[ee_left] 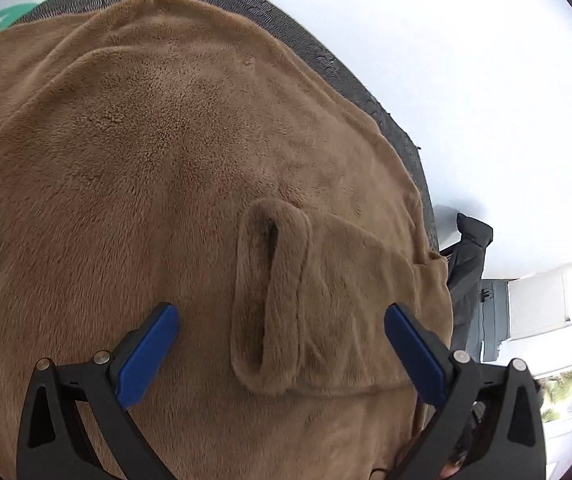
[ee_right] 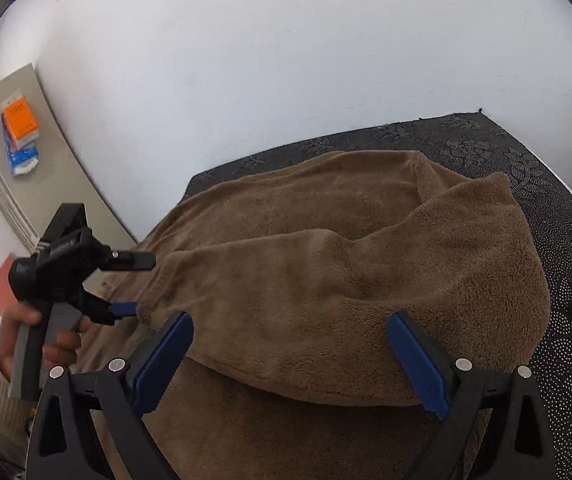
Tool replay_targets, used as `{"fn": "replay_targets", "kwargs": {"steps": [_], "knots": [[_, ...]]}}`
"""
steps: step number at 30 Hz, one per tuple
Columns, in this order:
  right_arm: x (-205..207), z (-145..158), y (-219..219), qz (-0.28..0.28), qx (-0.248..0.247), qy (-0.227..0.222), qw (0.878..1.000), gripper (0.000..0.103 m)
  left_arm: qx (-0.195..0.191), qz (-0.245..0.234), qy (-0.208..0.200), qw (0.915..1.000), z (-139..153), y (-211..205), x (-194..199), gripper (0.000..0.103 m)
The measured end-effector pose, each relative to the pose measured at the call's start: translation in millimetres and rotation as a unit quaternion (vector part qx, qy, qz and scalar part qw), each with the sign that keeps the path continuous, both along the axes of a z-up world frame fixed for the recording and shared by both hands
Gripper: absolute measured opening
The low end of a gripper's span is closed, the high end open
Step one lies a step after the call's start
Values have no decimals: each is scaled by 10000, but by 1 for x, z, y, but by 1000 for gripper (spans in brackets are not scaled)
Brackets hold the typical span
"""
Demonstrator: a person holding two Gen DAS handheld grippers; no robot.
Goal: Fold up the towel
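Observation:
A brown plush towel (ee_left: 134,152) fills the left wrist view, lying on a dark patterned table cover (ee_left: 349,76). A rolled-over towel corner (ee_left: 274,292) sits between the blue pads of my left gripper (ee_left: 282,312), which is open just above it. In the right wrist view the towel (ee_right: 325,248) lies with one layer folded loosely over another. My right gripper (ee_right: 290,320) is open over the near folded edge. My left gripper (ee_right: 144,284) shows at the left, held by a hand (ee_right: 26,332), jaws apart at the towel's left corner.
The table cover (ee_right: 545,200) ends at a white wall behind and at a pale edge on the right. A grey shelf (ee_right: 58,160) with an orange book (ee_right: 20,120) stands far left. Dark clothing (ee_left: 469,264) hangs beyond the table's end.

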State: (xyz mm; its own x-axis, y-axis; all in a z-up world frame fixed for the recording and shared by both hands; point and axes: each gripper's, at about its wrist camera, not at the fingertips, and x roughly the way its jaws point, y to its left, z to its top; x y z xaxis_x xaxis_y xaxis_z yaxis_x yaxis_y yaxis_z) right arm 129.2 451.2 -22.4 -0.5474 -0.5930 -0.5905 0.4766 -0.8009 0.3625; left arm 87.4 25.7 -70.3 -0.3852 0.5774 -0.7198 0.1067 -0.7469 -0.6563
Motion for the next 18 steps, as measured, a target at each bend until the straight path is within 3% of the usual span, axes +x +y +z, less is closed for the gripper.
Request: {"fn": "replay_targets", "kwargs": {"steps": [6,10,18], "knots": [[-7,-11,-2,-61,73,-277,9996,100,429,-207,128,9988,6,6,-7,100],[-8,-12,-2,-73,82,-340,9994,100,625,-374,110,9973,4,11,-16,86],[-9,-16,-2,-108,58,-426,9990,100,302,-689,-69,9971,-7,28,-29,60]]}}
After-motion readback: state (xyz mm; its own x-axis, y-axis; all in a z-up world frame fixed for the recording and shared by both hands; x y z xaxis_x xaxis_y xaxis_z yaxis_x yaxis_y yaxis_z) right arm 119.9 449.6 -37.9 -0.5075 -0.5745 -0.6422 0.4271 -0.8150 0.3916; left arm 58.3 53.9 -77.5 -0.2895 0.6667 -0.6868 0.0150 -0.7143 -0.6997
